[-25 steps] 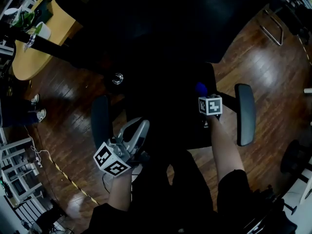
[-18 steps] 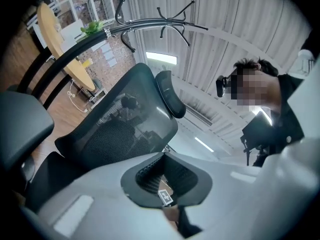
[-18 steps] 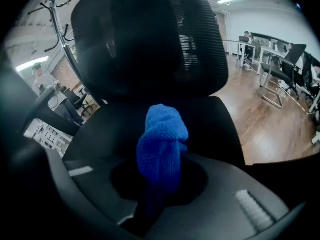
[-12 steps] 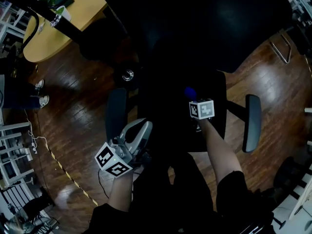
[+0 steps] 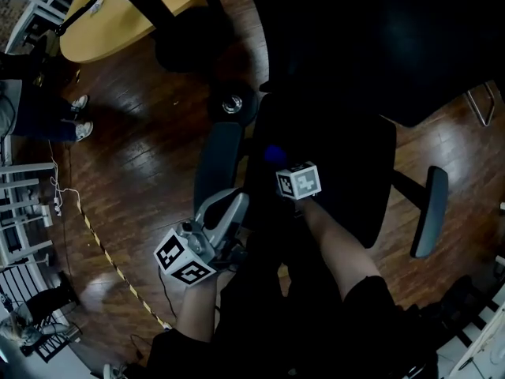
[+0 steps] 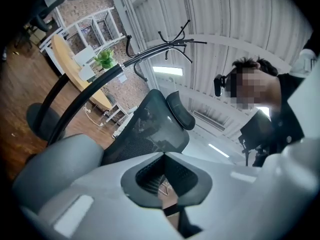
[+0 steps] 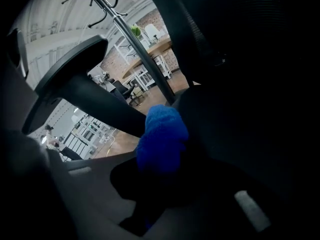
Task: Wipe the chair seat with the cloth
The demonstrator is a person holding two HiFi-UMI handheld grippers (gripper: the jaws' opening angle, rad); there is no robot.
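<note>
Two grippers sit nearest, one in each hand. The left gripper [image 5: 226,205] hangs by the front end of the left armrest [image 5: 217,164], tilted upward, its jaws pressed together with nothing between them. The right gripper [image 5: 282,166] reaches over the front-left part of the chair seat [image 5: 347,172], jaws clamped on the one blue cloth [image 5: 274,155], which bunches out past the tips. The cloth is at the seat's left edge, just beside the left armrest — whether it presses on the seat cannot be told in the dark.

There is one chair with two armrests. The right armrest [image 5: 428,210] stands well apart, across the seat. From the cloth to the seat's right edge the dark surface lies bare. The black backrest [image 5: 355,38] rises along the rear edge.

Left of the chair the wooden floor [image 5: 150,172] lies open as far as one striped tape line [image 5: 110,263] running diagonally. Farther off, at the upper left, stands one round wooden table [image 5: 110,18]. Two shoes [image 5: 82,103] of a bystander are beside it, and one coat stand [image 6: 100,77] leans across the left gripper view.
</note>
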